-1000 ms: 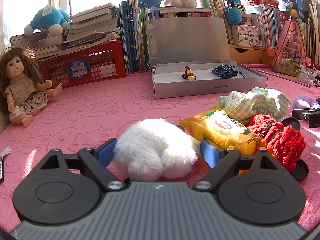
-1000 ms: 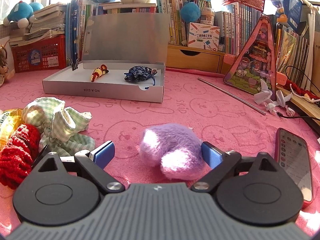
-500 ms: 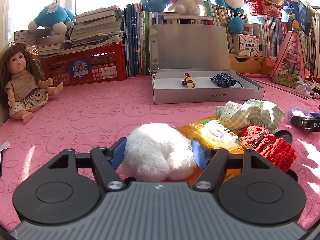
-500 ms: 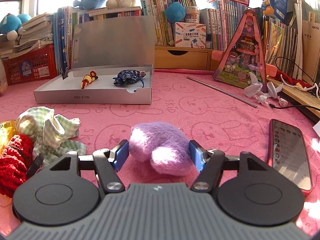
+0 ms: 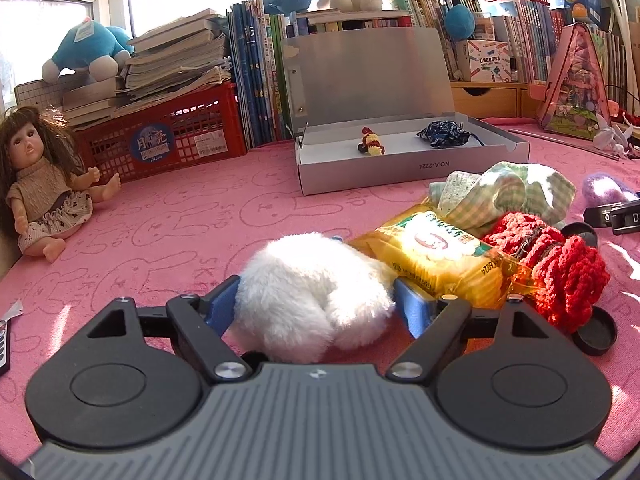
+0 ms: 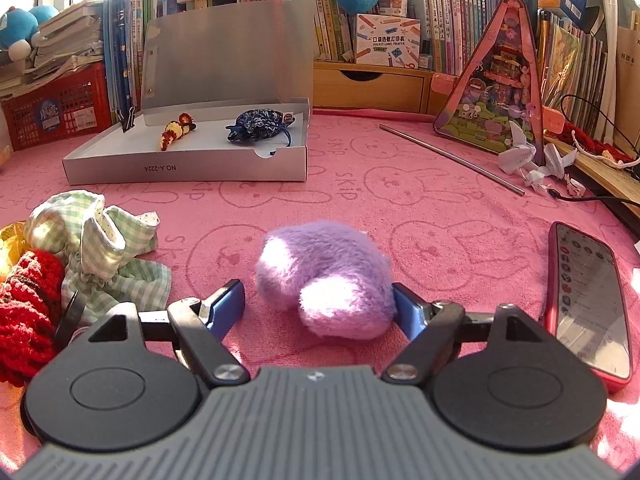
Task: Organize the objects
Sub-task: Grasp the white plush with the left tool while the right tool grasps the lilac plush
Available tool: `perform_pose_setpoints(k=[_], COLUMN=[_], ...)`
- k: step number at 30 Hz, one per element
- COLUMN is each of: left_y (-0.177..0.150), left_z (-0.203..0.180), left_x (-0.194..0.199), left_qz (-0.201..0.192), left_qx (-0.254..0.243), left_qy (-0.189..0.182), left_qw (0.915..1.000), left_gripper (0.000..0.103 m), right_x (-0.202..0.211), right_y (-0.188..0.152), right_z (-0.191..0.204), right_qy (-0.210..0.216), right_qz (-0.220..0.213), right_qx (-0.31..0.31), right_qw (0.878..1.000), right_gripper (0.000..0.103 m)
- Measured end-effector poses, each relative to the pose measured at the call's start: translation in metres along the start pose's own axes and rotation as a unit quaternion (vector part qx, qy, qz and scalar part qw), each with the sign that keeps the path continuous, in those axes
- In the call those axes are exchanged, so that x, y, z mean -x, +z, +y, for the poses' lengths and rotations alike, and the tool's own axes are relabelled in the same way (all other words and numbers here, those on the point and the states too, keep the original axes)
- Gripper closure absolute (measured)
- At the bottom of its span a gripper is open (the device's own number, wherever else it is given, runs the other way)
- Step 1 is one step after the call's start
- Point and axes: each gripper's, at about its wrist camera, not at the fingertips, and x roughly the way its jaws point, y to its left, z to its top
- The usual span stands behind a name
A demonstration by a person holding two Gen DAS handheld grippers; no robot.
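Observation:
My left gripper [image 5: 320,306] is shut on a white fluffy plush [image 5: 316,292], both blue pads pressed into its sides. My right gripper [image 6: 320,306] straddles a purple fluffy plush [image 6: 328,276]; the right pad touches it and the left pad stands a little apart, so the jaws are open. An open grey box [image 5: 400,168] lies beyond, also in the right wrist view [image 6: 188,170], holding a small red-yellow knitted toy [image 6: 174,130] and a dark blue pouch [image 6: 258,126].
A yellow snack bag [image 5: 436,256], red crochet piece [image 5: 560,264], green checked cloth [image 6: 96,240] and black lids [image 5: 596,332] lie between the grippers. A phone [image 6: 588,300] lies right. A doll [image 5: 40,184], red crate [image 5: 160,144], metal rod [image 6: 452,160] and books ring the pink mat.
Both grippers have narrowed around their plush toys. The left pads have closed onto the white plush. The right pads have come close to the purple plush.

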Motion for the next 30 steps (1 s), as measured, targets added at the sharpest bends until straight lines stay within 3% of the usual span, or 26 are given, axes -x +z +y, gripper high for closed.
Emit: perform_pose_setpoints(k=[3,6,13,30], left_y=[0.0,0.0,0.003,0.023], left_z=[0.0,0.001,0.004,0.013], left_x=[0.001,0.004,0.009,0.02], left_qz=[-0.001,-0.006,-0.015,-0.032], left_qx=[0.007,0.012,0.025,0.046], left_qy=[-0.001,-0.003,-0.004,-0.006], left_qw=[1.0,0.9999,0.9996,0.9984], left_gripper=[0.021,0.025,0.027,0.027], right_x=[0.002,0.004,0.011,0.015], right_y=[-0.001,-0.002,-0.002,0.003], right_z=[-0.003,-0.005,-0.011,-0.009], right_qy=[0.001,0.005,0.015,0.021], right_qz=[-0.008,-0.014,-0.041,-0.035], right_qx=[-0.009,-0.014,-0.031,-0.021], right_qw=[1.0,1.0,0.999,0.999], right_gripper=[0.034,0.036,0.037,0.036])
